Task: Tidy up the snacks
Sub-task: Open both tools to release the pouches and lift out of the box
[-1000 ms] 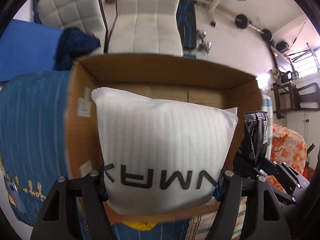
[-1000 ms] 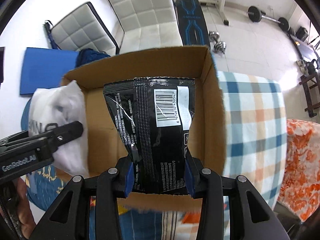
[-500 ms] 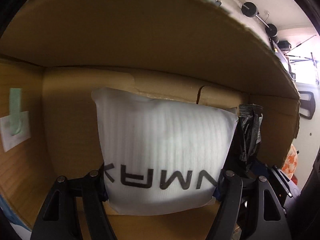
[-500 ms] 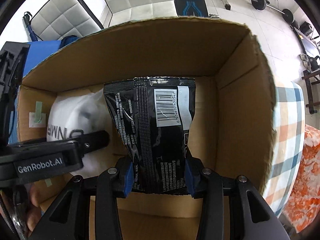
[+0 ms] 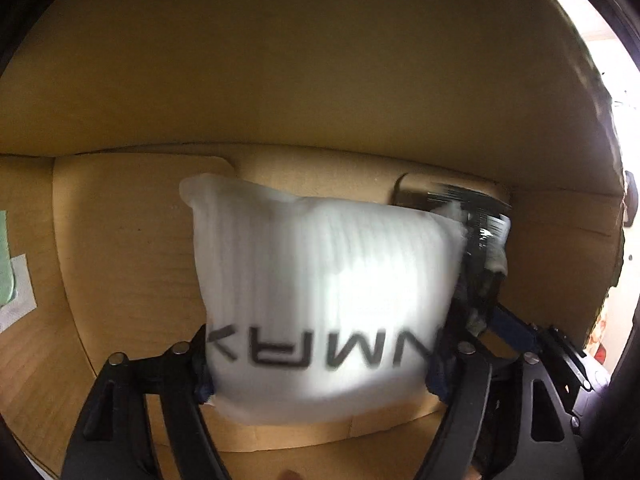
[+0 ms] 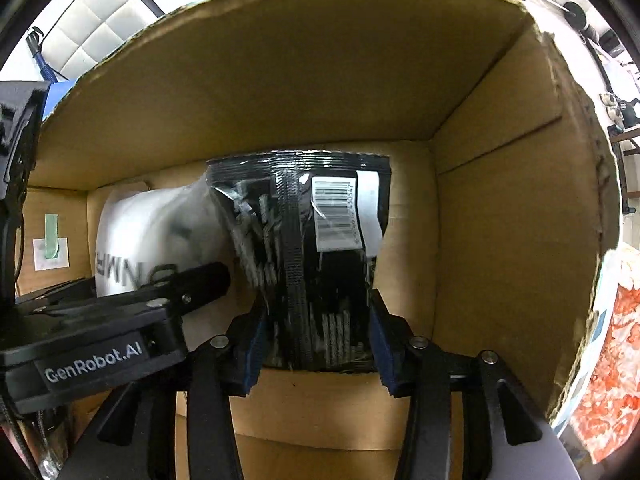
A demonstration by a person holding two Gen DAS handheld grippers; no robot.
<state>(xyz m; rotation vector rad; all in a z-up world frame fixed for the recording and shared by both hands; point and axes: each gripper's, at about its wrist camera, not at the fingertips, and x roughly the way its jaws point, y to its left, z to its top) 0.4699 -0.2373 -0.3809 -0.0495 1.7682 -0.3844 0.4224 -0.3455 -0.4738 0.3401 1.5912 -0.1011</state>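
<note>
Both grippers are deep inside a cardboard box [image 5: 280,80] [image 6: 520,220]. My left gripper [image 5: 320,364] is shut on a puffy white snack bag [image 5: 324,280] with black lettering, held low over the box floor. My right gripper [image 6: 316,340] is shut on a black snack bag [image 6: 312,248] with a barcode label. The two bags touch side by side: the black bag [image 5: 484,240] shows at the white bag's right edge, and the white bag [image 6: 160,232] lies left of the black one, behind the left gripper's body.
Box walls close in at the back and right. A taped green-and-white label [image 6: 50,242] sticks on the left wall. Outside the box are white padded chairs [image 6: 100,28], barbell weights [image 6: 576,12] on the floor and an orange patterned cloth [image 6: 616,360].
Both grippers have gone from above the box rim down into the box with their bags. The bags now press against each other near the floor.
</note>
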